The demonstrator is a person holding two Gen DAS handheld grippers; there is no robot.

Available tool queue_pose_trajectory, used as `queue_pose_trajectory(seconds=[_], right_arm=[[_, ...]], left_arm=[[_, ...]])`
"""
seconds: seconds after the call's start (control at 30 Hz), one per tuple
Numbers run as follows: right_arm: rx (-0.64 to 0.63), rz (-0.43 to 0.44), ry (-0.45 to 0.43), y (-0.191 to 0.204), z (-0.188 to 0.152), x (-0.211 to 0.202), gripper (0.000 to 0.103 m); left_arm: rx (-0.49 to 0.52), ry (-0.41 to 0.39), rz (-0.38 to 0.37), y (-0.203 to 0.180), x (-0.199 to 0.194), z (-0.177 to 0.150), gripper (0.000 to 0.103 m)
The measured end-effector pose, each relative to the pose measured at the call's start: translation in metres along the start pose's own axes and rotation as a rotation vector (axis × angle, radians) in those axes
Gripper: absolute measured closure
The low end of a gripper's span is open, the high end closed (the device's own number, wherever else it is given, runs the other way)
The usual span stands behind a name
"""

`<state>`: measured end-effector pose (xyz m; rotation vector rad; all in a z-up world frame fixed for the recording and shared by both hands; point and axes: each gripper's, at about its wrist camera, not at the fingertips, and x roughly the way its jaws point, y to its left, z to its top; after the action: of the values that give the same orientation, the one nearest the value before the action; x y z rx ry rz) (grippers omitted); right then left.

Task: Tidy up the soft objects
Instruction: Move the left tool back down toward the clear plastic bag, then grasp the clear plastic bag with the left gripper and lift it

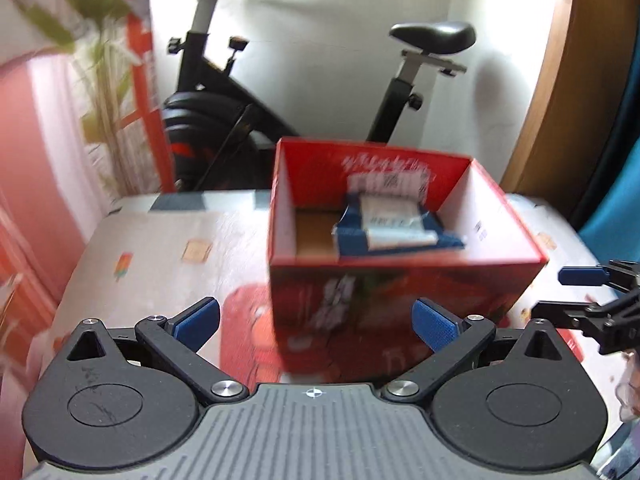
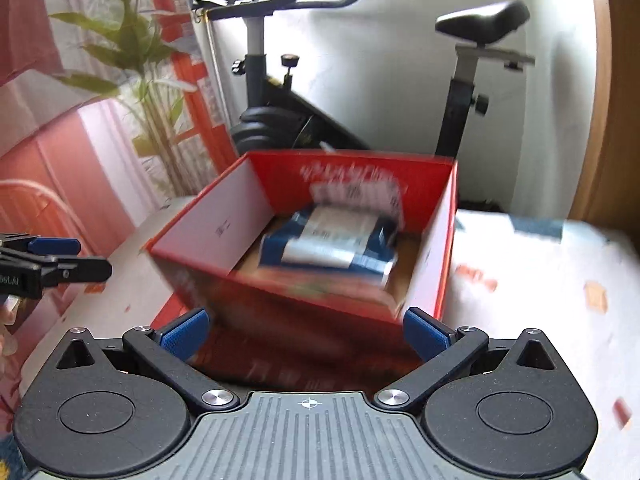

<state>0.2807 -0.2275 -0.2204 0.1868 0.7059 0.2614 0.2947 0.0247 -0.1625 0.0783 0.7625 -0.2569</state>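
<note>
A red cardboard box (image 1: 404, 280) (image 2: 224, 276) stands open-topped on a patterned bed cover. Inside it lies a blue and white soft pack (image 1: 394, 228) (image 2: 328, 244). My left gripper (image 1: 316, 326) is open just in front of the box's near wall, with nothing between its blue pads. My right gripper (image 2: 304, 334) is also open and holds nothing, close to the near corner of the box. Each gripper shows in the other's view: the right gripper (image 1: 568, 294) at the right edge, the left gripper (image 2: 78, 258) at the left edge. Both views are motion-blurred.
A black exercise bike (image 1: 248, 112) (image 2: 280, 96) stands behind the bed against a white wall. A green plant (image 2: 132, 52) and pink curtain are at the left. A wooden panel (image 1: 580, 92) rises at the right. The bed cover (image 1: 160, 256) (image 2: 532, 280) extends on both sides of the box.
</note>
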Motion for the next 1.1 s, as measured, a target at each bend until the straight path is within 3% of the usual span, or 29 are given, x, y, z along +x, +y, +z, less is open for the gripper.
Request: queue_pose_trajectory(seconds=[0.13,0.27,0.43,0.63,0.93,1.1], right_arm=[[-0.019,0.022,0.027,0.008,-0.035,-0.003,0.001],[-0.043,0.034,0.07,0.013,-0.063,-0.003,0.013],[0.01,0.042,0.104,0.007,-0.087,-0.001,0.023],[0.046,0.037,0.122,-0.003,-0.097,0.004,0.025],[0.122,0.071,0.16,-0.013,-0.11,0.019,0.024],[0.164,0.09,0.165,-0.018,-0.113,0.025,0.017]], left_arm=[[-0.013,0.014,0.007,0.001,-0.006,-0.026,0.0],[-0.031,0.023,-0.041,0.0,-0.012,-0.046,0.004],[-0.1,0.073,-0.11,0.004,-0.006,-0.068,0.036],[-0.168,0.134,-0.14,0.012,0.003,-0.087,0.053],[-0.228,0.211,-0.181,0.017,0.019,-0.106,0.06],[-0.238,0.236,-0.177,0.018,0.027,-0.111,0.061]])
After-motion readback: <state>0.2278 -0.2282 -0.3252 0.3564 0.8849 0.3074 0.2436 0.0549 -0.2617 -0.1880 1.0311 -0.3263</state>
